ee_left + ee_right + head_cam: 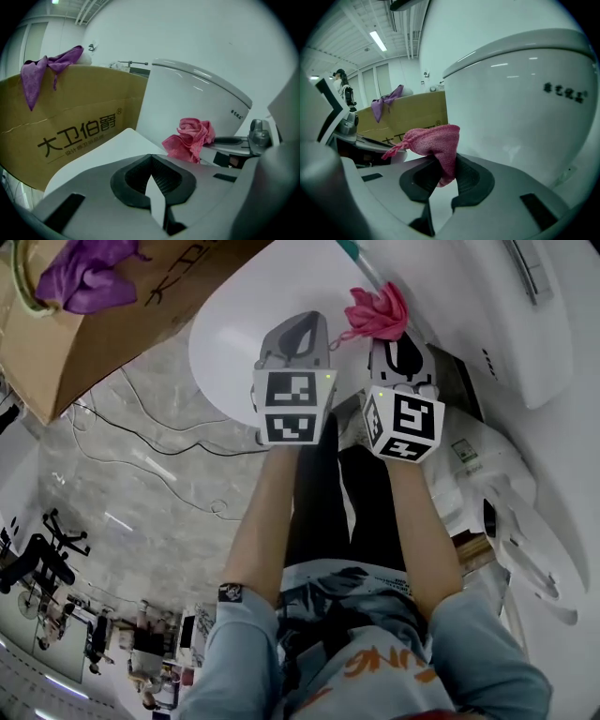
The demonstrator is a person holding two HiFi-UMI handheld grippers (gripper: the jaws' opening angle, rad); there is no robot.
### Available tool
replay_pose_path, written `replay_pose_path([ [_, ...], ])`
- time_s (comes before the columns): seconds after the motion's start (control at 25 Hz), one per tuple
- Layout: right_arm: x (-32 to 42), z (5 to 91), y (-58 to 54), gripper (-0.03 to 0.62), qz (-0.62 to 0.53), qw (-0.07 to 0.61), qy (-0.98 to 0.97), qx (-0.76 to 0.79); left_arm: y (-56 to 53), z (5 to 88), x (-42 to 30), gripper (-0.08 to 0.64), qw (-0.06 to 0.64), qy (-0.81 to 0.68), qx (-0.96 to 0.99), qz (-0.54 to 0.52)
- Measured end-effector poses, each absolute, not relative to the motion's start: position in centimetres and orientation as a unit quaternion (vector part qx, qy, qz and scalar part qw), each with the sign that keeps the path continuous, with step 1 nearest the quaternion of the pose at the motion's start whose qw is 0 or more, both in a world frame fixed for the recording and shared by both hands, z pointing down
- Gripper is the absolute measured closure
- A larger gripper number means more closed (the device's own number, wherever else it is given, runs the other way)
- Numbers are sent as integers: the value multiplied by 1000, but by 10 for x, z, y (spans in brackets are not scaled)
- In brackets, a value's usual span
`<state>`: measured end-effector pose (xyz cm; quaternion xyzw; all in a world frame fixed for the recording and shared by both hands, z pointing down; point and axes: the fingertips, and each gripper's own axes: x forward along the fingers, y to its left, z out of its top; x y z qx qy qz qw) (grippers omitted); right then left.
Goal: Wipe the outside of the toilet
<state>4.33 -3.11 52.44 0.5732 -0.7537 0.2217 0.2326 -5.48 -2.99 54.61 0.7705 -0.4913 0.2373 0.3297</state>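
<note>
Pink cloth (433, 140), bunched up and pinched tight in the right tool (445, 174): jaws clamped on its lower fold, the rest puffing out above. It hangs just in front of the toilet (520, 117), close to the glossy white side under the lid rim, though I can't tell whether it's touching. The left tool (151, 163) sits beside it, jaws closed together on nothing, pointing at the same white body. Off to the left there's a cardboard box (112, 324) with a purple cloth (84, 277) draped over its edge, not in play. I'd call this the approach to a wiping stroke. The next move calls for pressing the cloth flat against the porcelain and sweeping along the curve, with the hard jaws kept off the glaze.
</note>
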Motion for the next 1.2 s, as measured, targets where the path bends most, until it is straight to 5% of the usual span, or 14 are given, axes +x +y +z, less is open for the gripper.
replay_pose_path([
  [1.2,-34,603,-203,512,74,378,-750,537,-164,609,-121,538,356,-503,756,221],
])
